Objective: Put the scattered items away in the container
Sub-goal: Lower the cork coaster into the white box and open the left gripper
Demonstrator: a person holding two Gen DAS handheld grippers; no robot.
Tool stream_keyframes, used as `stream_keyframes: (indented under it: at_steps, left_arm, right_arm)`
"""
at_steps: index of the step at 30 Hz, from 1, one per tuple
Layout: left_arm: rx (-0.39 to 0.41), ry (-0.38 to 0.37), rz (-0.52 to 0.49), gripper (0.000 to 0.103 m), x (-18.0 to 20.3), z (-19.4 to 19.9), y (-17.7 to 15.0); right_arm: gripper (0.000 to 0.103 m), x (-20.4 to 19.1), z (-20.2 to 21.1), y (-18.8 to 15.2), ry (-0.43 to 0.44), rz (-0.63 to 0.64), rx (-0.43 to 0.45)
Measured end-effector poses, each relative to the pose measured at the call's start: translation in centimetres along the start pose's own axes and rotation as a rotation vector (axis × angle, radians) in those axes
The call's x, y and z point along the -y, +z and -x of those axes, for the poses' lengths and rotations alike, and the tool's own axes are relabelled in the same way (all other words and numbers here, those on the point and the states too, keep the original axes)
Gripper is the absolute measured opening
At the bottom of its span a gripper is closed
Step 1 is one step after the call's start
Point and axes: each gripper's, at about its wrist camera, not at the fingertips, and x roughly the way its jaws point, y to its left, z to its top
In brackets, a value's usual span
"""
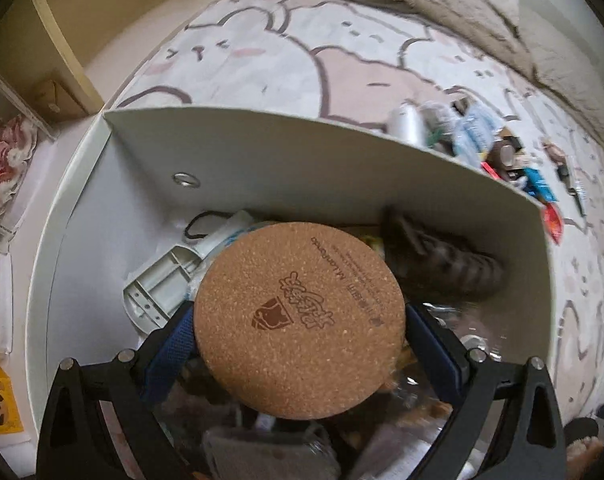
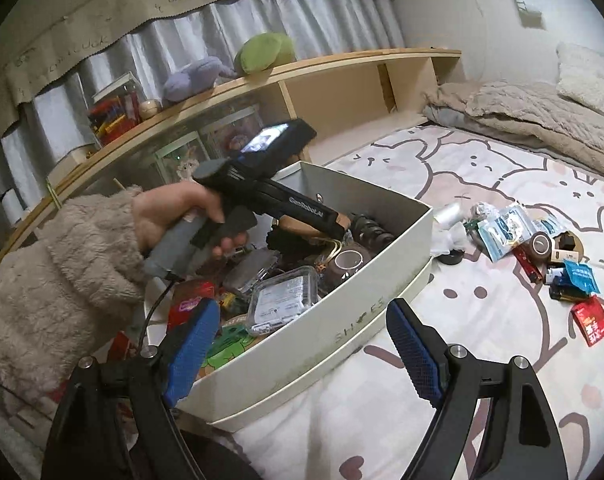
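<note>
A round cork coaster (image 1: 300, 320), speckled and grainy with a dark printed logo, sits clamped by its edges between the blue textured fingers (image 1: 174, 344) of the left gripper (image 1: 302, 340), which tilts steeply down over the white cardboard box (image 1: 262, 152). Beyond those fingers, inside the box, lie a grey ribbed plastic piece (image 1: 162, 284), a black hair tie (image 1: 202, 224) and a dark brown folded thing (image 1: 441, 256). In the right wrist view a hand (image 2: 174, 220) in a fluffy beige sleeve (image 2: 54, 280) grips the left gripper's grey handle over the box. The right gripper (image 2: 302, 344) is held outside the box, its blue fingers (image 2: 413, 352) spread wide with nothing between them; the box's near wall lies just ahead of them. To the right of those fingers, scattered packets and small items (image 2: 541, 248) lie in a loose heap on the bed's cartoon-printed sheet (image 2: 481, 320), near the box's far corner.
</note>
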Motion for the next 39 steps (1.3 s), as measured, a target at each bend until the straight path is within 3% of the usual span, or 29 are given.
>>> stream_keyframes:
  at_steps: [6, 9, 15, 20, 27, 39]
  left_arm:
    - [-0.027, 0.019, 0.020, 0.102, -0.7, -1.6, 0.7]
    - [0.000, 0.000, 0.012, 0.103, -0.5, -1.3, 0.5]
    - [0.039, -0.072, 0.067, 0.103, -1.3, 0.9, 0.3]
    - [0.105, -0.057, 0.040, 0.103, -0.8, 3.6, -0.5]
    - [0.122, -0.042, 0.045, 0.103, -0.2, 5.3, -1.9]
    - [0.088, 0.137, 0.154, 0.103, -3.7, 4.5, -2.7]
  right_arm:
    - [0.085, 0.1, 0.0, -0.4, 0.012, 0.001, -0.006]
    - [0.085, 0.3, 0.1, -0.5, 0.015, -0.002, -0.009]
    - [0.085, 0.4, 0.4, -0.6, 0.013, -0.014, 0.002]
    - [0.085, -0.1, 0.9, -0.7, 0.004, 0.003, 0.006]
    - [0.085, -1.0, 1.5, -0.5, -0.005, 0.010, 0.013]
    - [0.086, -1.4, 3.2, -0.8, -0.015, -0.002, 0.026]
